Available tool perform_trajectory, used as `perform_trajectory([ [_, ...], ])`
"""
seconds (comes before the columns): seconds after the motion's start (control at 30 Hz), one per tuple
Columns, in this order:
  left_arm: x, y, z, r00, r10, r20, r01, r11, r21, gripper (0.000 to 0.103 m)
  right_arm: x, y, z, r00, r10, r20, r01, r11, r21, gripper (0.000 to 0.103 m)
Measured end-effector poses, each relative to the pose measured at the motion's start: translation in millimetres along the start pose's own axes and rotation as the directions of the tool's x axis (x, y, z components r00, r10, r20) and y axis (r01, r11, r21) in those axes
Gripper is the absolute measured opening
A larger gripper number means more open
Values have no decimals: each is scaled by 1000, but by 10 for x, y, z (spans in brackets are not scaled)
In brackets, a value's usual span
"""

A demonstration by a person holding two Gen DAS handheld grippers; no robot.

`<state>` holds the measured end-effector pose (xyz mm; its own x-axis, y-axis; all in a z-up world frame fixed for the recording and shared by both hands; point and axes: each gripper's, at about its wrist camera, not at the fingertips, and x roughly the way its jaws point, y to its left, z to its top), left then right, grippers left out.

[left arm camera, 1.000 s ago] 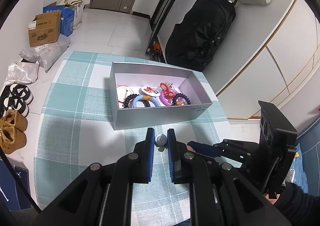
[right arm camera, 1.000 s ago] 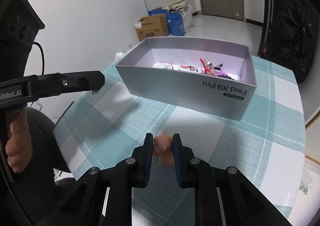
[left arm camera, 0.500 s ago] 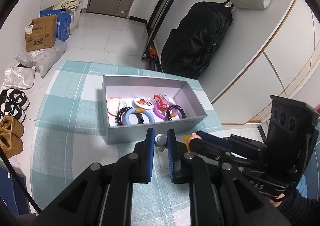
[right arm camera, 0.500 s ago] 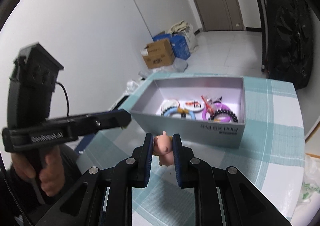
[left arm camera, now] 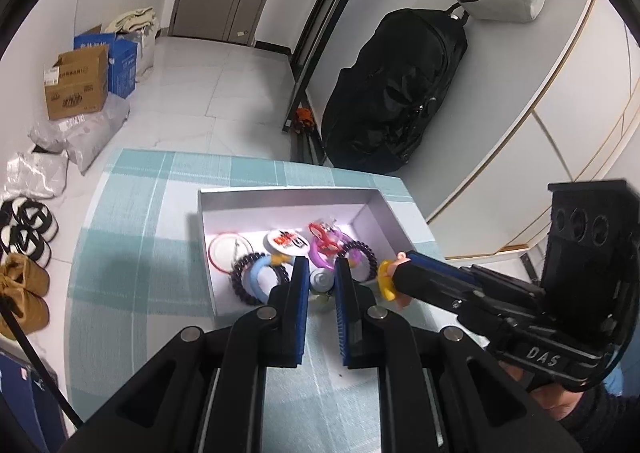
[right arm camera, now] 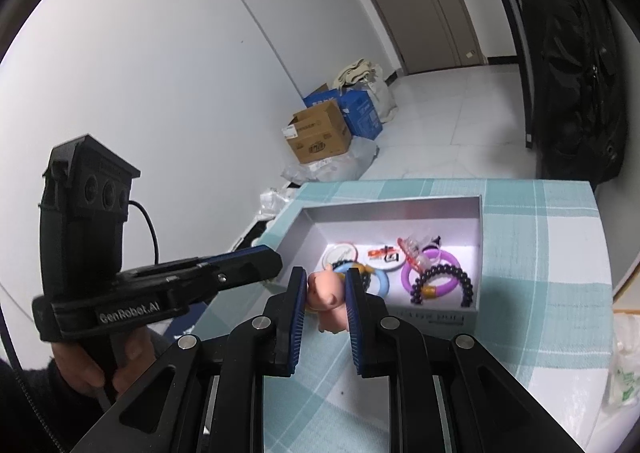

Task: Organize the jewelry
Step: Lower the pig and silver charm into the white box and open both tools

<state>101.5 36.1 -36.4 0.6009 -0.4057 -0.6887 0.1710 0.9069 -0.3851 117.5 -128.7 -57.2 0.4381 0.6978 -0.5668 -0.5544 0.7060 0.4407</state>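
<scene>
A grey open box (left arm camera: 286, 195) (right arm camera: 478, 313) stands on the checked tablecloth and holds bracelets, rings and a round badge (left arm camera: 286, 241). My left gripper (left arm camera: 321, 277) is shut on a small silver charm (left arm camera: 321, 280) and holds it above the box's near wall. My right gripper (right arm camera: 326, 291) is shut on a pink pig charm (right arm camera: 326, 293) with a yellow ring, held above the box's near edge. It also shows in the left wrist view (left arm camera: 390, 281) at the box's right corner.
The teal checked table (left arm camera: 132, 253) ends close behind the box. On the floor lie shoes (left arm camera: 24, 229), cardboard boxes (left arm camera: 76, 87) and plastic bags. A black bag (left arm camera: 396, 93) leans on the wall to the right.
Both grippers have risen and moved forward over the box with their charms still held. The box now sits lower and nearer under the fingertips.
</scene>
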Motion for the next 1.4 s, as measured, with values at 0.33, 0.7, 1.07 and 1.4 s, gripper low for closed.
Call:
perform_trajectory([
  [0.33, 155, 66, 182, 1000, 0, 10, 0, 1000, -26, 8, 130, -144, 164, 1000, -9, 16, 8, 999, 37, 18],
  [0.7, 357, 128, 256, 1000, 5, -14, -5, 1000, -23, 8, 201, -403, 321, 1000, -5, 27, 2, 993, 115, 18],
  [1.07, 457, 144, 269, 999, -9, -33, 8, 999, -32, 8, 290, -471, 350, 1000, -27, 15, 25, 992, 125, 18],
  [1.4, 408, 133, 281, 1000, -12, -13, 11, 999, -46, 25, 316, -475, 323, 998, -59, 0, 58, 990, 131, 28],
])
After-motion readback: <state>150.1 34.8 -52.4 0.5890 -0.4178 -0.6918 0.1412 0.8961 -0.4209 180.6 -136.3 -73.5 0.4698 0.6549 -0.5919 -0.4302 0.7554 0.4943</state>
